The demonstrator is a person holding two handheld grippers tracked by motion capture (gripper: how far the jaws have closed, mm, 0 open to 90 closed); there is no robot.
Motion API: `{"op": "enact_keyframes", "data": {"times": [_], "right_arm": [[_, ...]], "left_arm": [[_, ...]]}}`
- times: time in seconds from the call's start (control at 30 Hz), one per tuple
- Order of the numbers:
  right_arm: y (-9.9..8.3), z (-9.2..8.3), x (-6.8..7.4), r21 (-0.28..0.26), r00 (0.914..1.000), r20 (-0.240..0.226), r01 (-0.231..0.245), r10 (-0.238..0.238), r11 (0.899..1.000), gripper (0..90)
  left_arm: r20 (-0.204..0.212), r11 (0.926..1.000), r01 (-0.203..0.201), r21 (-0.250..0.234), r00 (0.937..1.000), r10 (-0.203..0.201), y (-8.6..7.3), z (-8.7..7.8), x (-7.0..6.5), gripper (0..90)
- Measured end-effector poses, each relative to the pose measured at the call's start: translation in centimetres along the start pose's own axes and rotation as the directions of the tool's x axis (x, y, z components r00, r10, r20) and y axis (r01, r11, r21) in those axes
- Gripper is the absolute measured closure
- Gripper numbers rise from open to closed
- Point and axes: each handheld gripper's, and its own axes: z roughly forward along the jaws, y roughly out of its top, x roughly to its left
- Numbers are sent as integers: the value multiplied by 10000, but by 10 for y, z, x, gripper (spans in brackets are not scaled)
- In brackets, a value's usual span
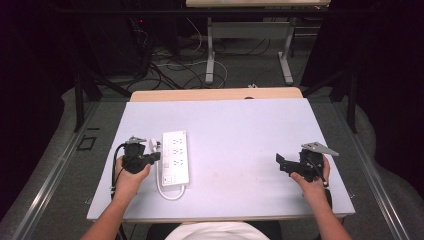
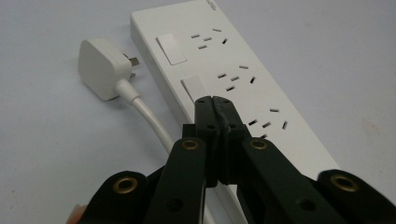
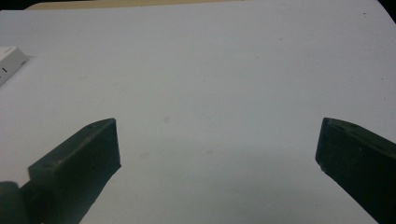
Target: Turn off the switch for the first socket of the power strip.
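1. Currently the left hand-held gripper [image 1: 156, 156] sits at the worktop's [image 1: 240, 125] left side, held in the person's left hand [image 1: 129, 176]; its jaws are pressed together with nothing between them.
2. In the left gripper view the closed tips of the left hand-held gripper [image 2: 215, 103] hover over the white power strip [image 2: 243, 79], right by one of its rocker switches [image 2: 194, 87]; contact cannot be told.
3. Power strip [image 1: 175, 157] lies flat just beside the left hand-held gripper, on the side toward the worktop's middle, long axis running away from the person.
4. White plug [image 2: 100, 67] lies on the worktop left of the gripper tips in that view, near the strip's edge, unplugged, prongs toward the strip; its white cable [image 2: 149, 119] runs back under the jaws.
5. Cable loops [image 1: 170, 192] around the strip's near end.
6. Right hand-held gripper [image 1: 281, 162] is held in the right hand [image 1: 312, 180] at the worktop's right side, well apart from the strip.
7. Its jaws stand wide apart, empty, bare worktop [image 3: 210, 93] between them.
8. Strip's corner [image 3: 9, 63] shows far left ahead of the right hand-held gripper.
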Motion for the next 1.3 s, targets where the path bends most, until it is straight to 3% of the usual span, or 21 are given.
{"op": "enact_keyframes", "data": {"times": [0.37,0.8,1.03,1.1,1.2,1.3], "right_arm": [[0,-1,-2,31,10000,30,8,-8,10000,0],[0,-1,-3,6,9998,46,-175,175,9998,0],[0,-1,-5,-31,9999,11,-115,115,9999,0],[-1,0,-5,-62,9997,79,-241,242,9997,0],[-1,-1,-6,68,9997,75,-223,223,9997,0],[-1,-1,-7,51,9998,62,-212,212,9998,0]], "left_arm": [[43,9981,441,-438,9990,-439,-3,-18,17,883],[-171,9965,498,-673,9985,-511,-8,-24,34,733],[-792,9936,441,-1042,9955,-524,-12,-21,42,616],[-1090,9947,236,-997,9934,-345,-13,-21,47,555],[-1462,9938,252,-1086,9884,-410,-15,-19,52,510],[-1346,9907,190,-1345,9902,-373,-17,-17,55,465]]}}
